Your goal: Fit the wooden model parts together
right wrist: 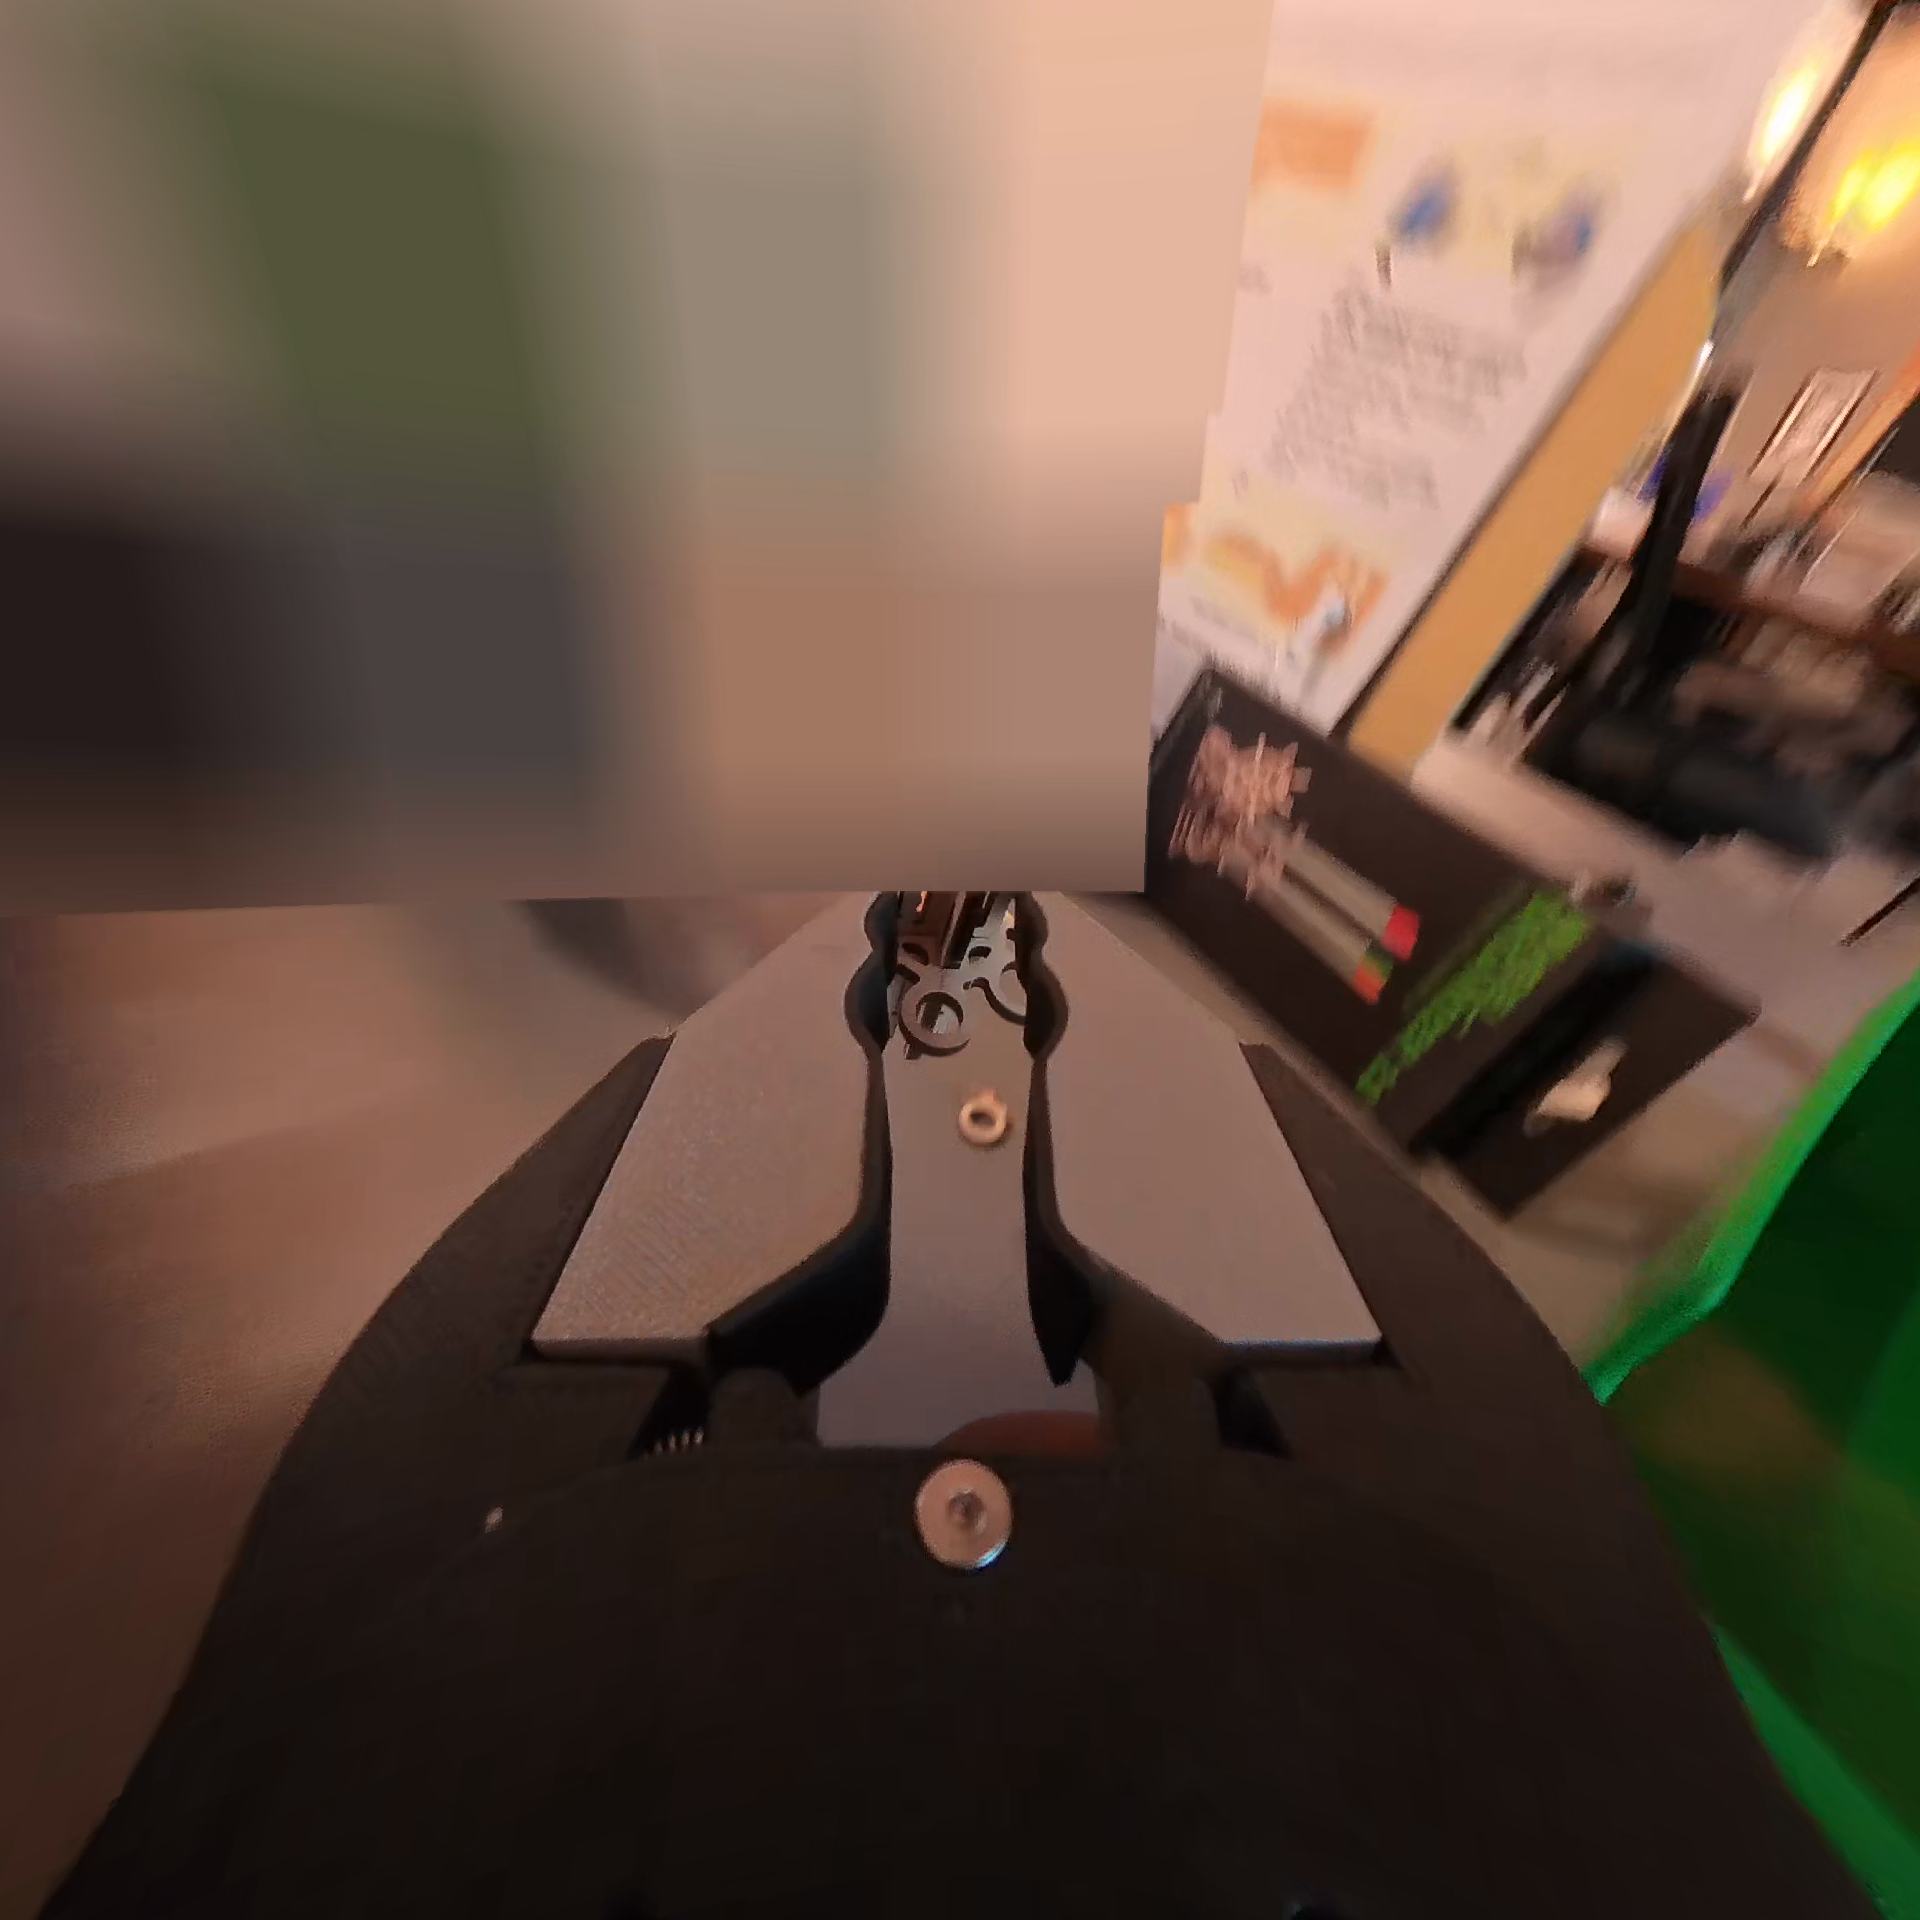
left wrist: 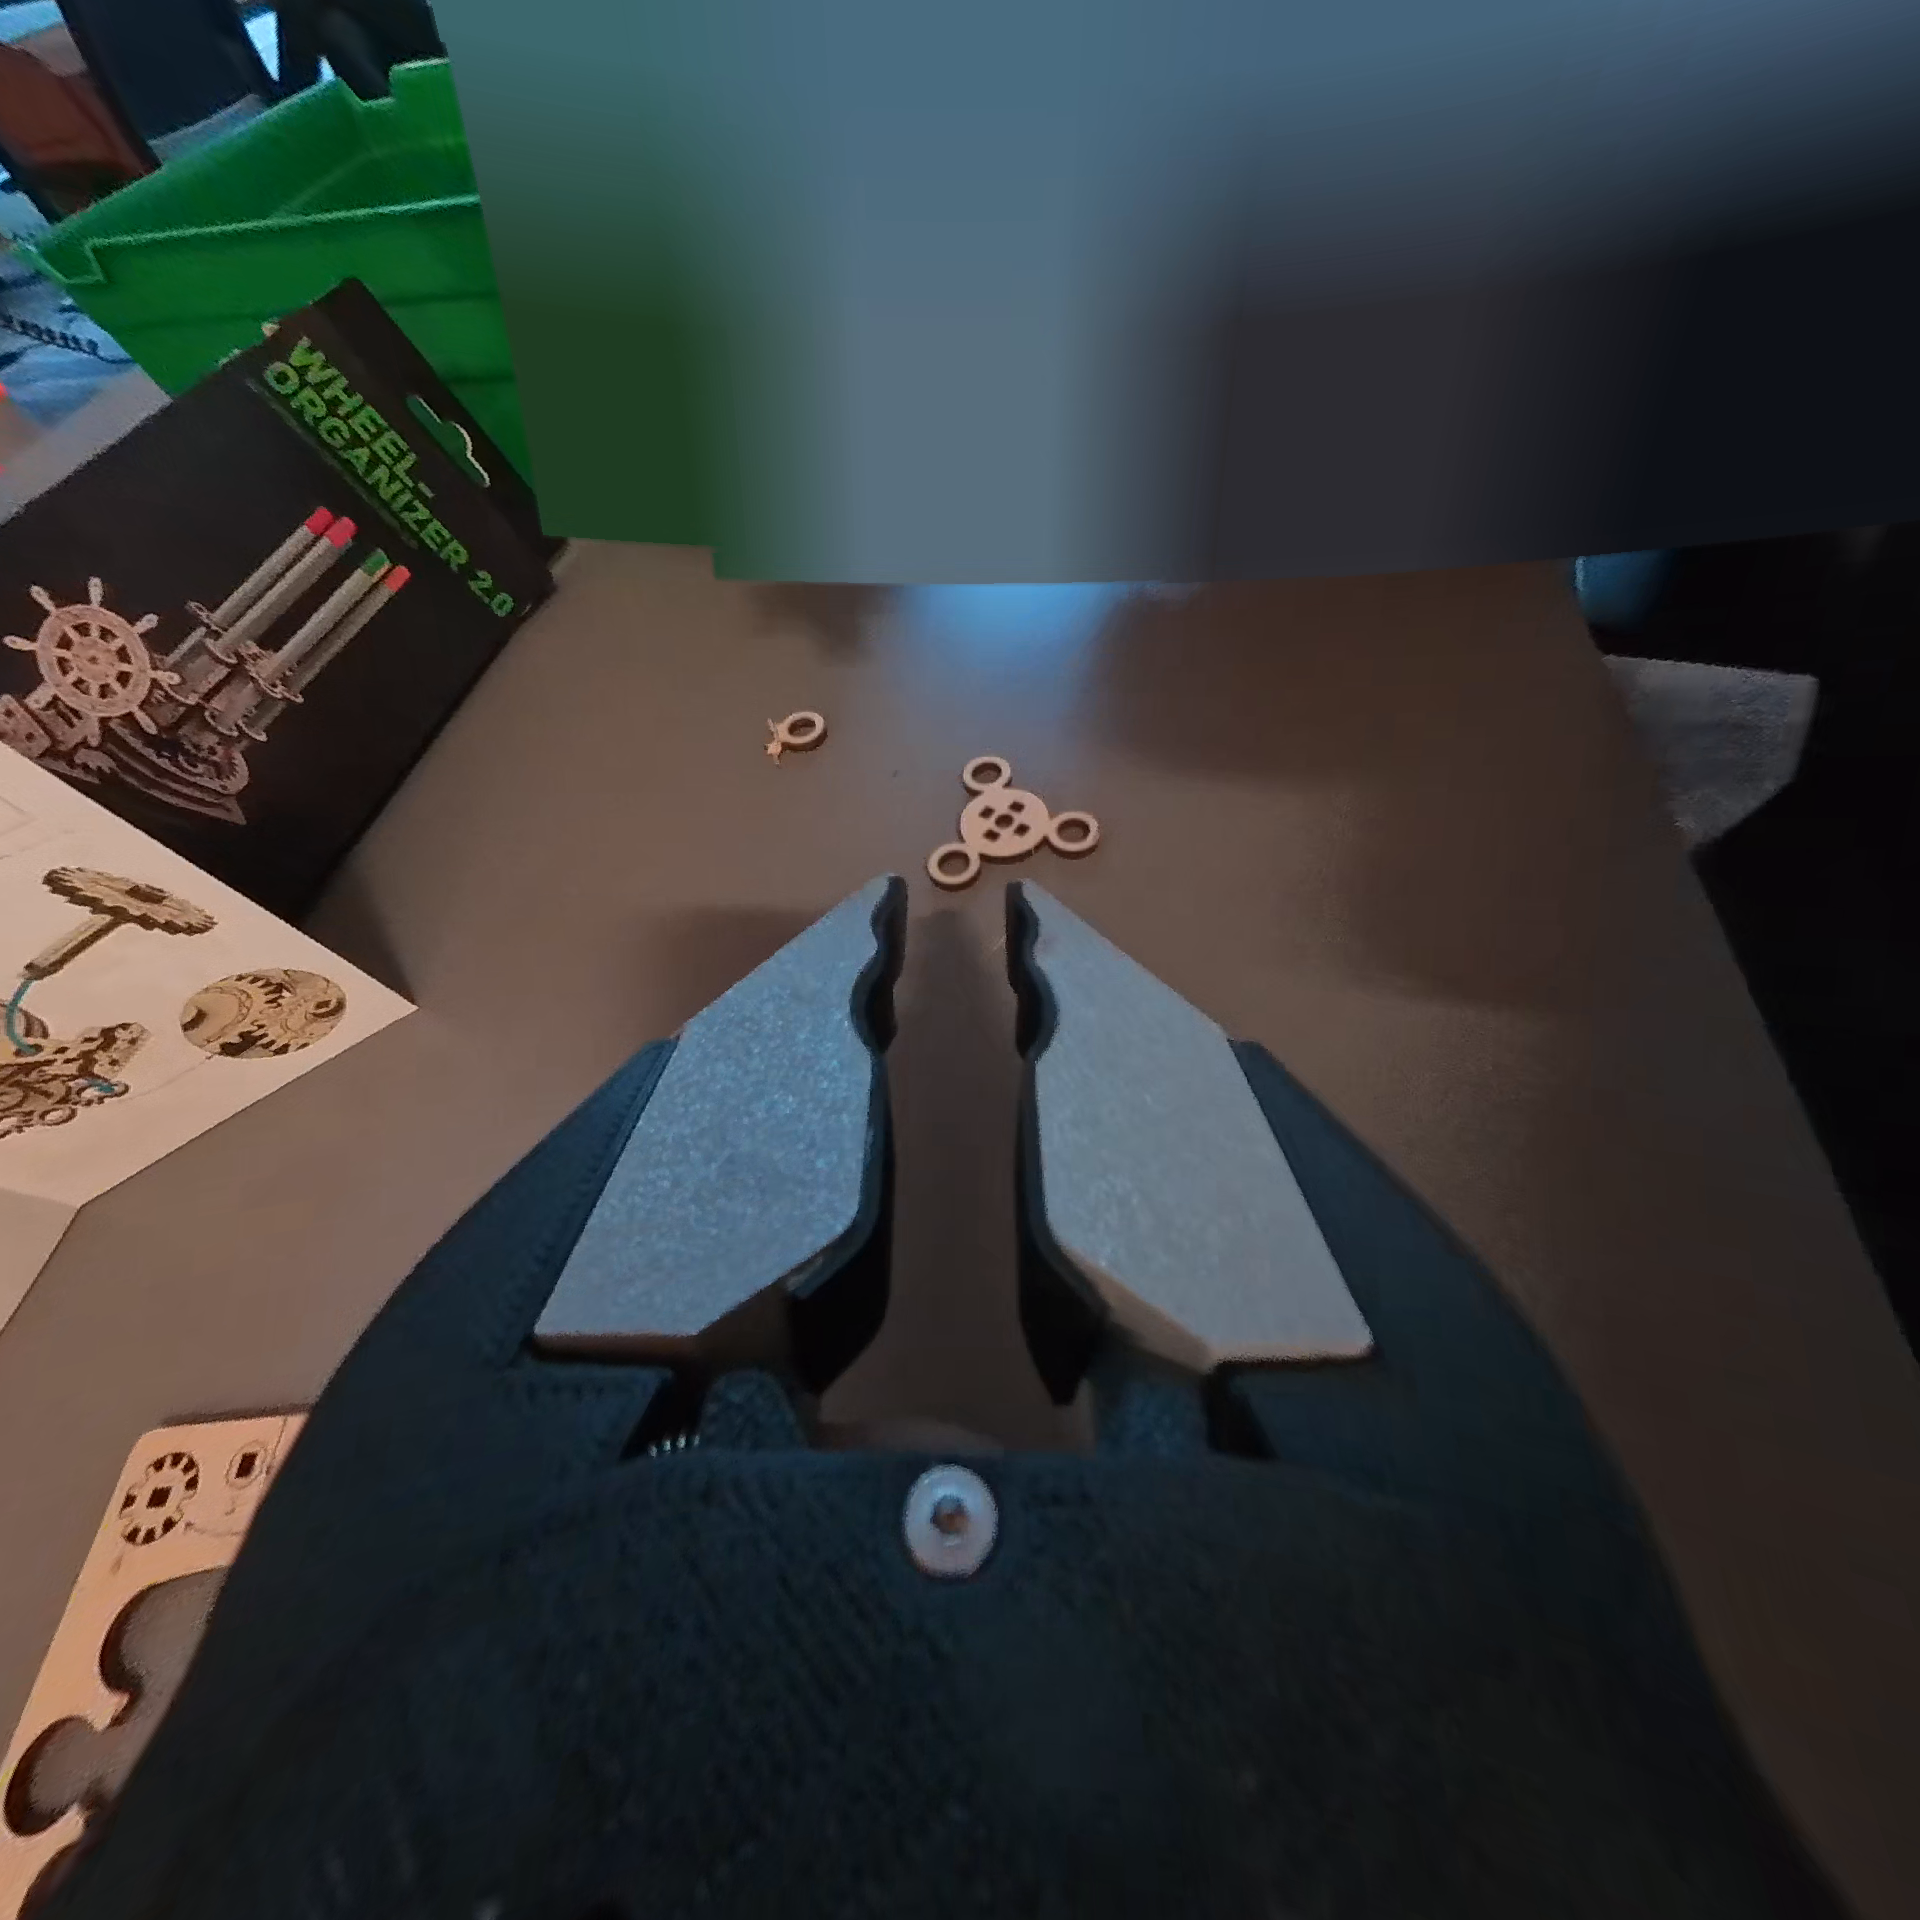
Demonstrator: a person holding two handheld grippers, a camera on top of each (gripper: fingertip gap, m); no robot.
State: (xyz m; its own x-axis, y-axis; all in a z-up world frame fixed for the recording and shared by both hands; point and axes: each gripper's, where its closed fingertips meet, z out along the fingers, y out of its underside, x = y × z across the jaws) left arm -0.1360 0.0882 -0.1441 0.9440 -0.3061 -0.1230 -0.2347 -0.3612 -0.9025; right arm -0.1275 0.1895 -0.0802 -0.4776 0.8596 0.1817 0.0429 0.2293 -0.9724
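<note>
In the left wrist view a flat wooden part with three rings lies on the dark table, just beyond my left gripper. That gripper is open and empty, a little above the table. A small wooden ring piece lies farther off to the left. In the right wrist view my right gripper is shut on a small wooden part with rings, held at the fingertips above the table. Its far end is hidden by a blurred patch. A small loose ring lies on the table under the fingers.
A black kit box and a green bin stand at the left, with an instruction sheet and a punched wooden sheet nearer. In the right wrist view the box and the bin are at the right. One gripper's finger ends stand about 12 cm off the other's.
</note>
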